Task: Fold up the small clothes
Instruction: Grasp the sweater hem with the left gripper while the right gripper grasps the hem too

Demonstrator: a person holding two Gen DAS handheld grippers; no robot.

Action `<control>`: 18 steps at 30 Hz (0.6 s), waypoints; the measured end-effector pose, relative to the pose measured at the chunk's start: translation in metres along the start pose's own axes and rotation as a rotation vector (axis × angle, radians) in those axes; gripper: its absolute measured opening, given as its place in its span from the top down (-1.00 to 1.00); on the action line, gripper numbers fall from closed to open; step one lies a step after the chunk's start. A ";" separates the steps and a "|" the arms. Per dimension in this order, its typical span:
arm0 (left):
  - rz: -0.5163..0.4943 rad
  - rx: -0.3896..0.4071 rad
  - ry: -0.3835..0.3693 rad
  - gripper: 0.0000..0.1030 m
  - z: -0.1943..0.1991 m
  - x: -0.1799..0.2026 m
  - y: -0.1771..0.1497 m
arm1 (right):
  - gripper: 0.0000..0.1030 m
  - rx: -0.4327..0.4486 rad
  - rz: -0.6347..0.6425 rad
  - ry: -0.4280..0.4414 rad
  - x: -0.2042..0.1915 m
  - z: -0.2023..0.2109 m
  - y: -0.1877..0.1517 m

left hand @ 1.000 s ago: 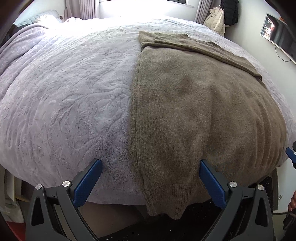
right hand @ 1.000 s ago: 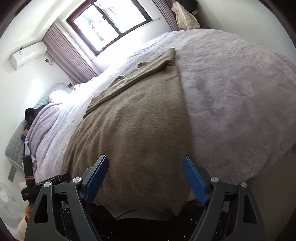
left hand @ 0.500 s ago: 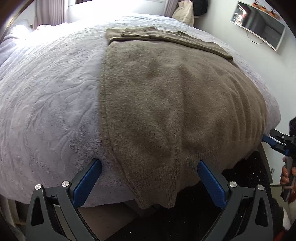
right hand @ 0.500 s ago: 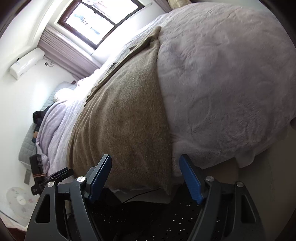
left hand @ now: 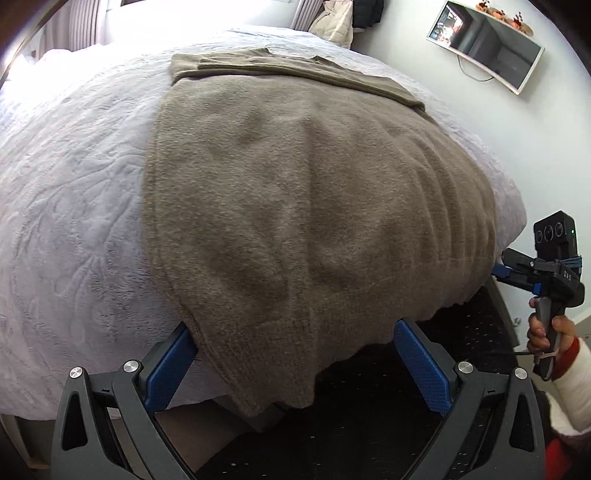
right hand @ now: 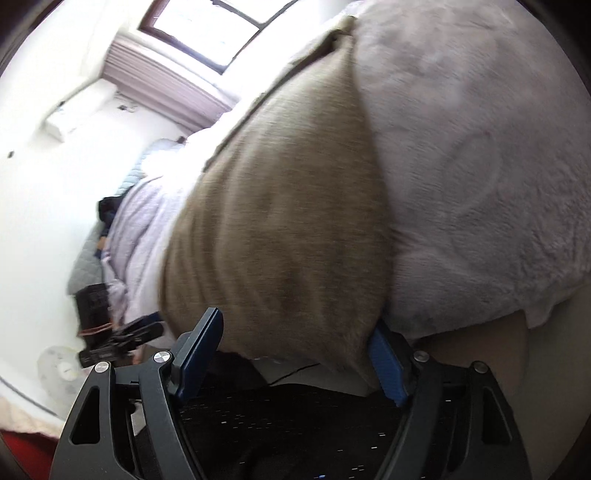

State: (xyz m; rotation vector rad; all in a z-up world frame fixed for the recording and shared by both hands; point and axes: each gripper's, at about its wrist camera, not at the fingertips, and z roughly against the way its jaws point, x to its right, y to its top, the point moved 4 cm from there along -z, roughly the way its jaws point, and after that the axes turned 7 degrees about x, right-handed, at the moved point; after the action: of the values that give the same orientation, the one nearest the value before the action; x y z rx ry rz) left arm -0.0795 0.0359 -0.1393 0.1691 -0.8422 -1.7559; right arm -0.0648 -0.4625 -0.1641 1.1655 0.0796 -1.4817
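A brown knitted sweater [left hand: 314, 206] lies flat on the bed with its hem hanging over the near edge; it also shows in the right wrist view [right hand: 280, 229]. Its sleeves are folded across the far end [left hand: 280, 70]. My left gripper [left hand: 295, 354] is open, its blue fingers [left hand: 170, 365] on either side of the sweater's left hem corner. My right gripper [right hand: 295, 354] is open around the sweater's right hem corner, and it shows from the side in the left wrist view [left hand: 517, 273]. Neither gripper holds cloth.
The bed is covered by a pale lilac plush blanket [left hand: 74, 177]. A wall-mounted screen [left hand: 487, 44] and hanging coats [left hand: 347, 22] are at the far right. A window [right hand: 221, 29], an air conditioner [right hand: 77, 110] and dark floor [left hand: 369, 424] below the bed edge are in view.
Both grippers have moved in toward the near bed edge and now straddle the sweater's hem corners. The right gripper has tilted and come into the left wrist view.
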 end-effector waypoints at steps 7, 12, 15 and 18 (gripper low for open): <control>0.073 0.020 -0.173 -1.00 -0.001 0.010 0.009 | -0.55 -0.011 -0.005 0.178 -0.019 -0.002 0.003; 0.081 0.012 -0.168 -1.00 -0.011 0.011 0.010 | -0.49 -0.043 -0.080 0.141 0.004 -0.012 -0.002; 0.076 0.018 -0.158 -0.97 -0.011 0.015 0.012 | -0.35 -0.036 -0.124 0.151 0.011 -0.013 -0.007; 0.049 0.009 -0.115 -0.27 -0.015 0.020 0.017 | 0.53 -0.042 -0.115 0.130 0.011 -0.014 -0.008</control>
State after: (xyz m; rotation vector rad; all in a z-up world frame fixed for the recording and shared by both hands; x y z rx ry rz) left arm -0.0665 0.0092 -0.1339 0.0534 -0.9300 -1.7291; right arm -0.0600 -0.4591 -0.1831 1.2397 0.2696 -1.4962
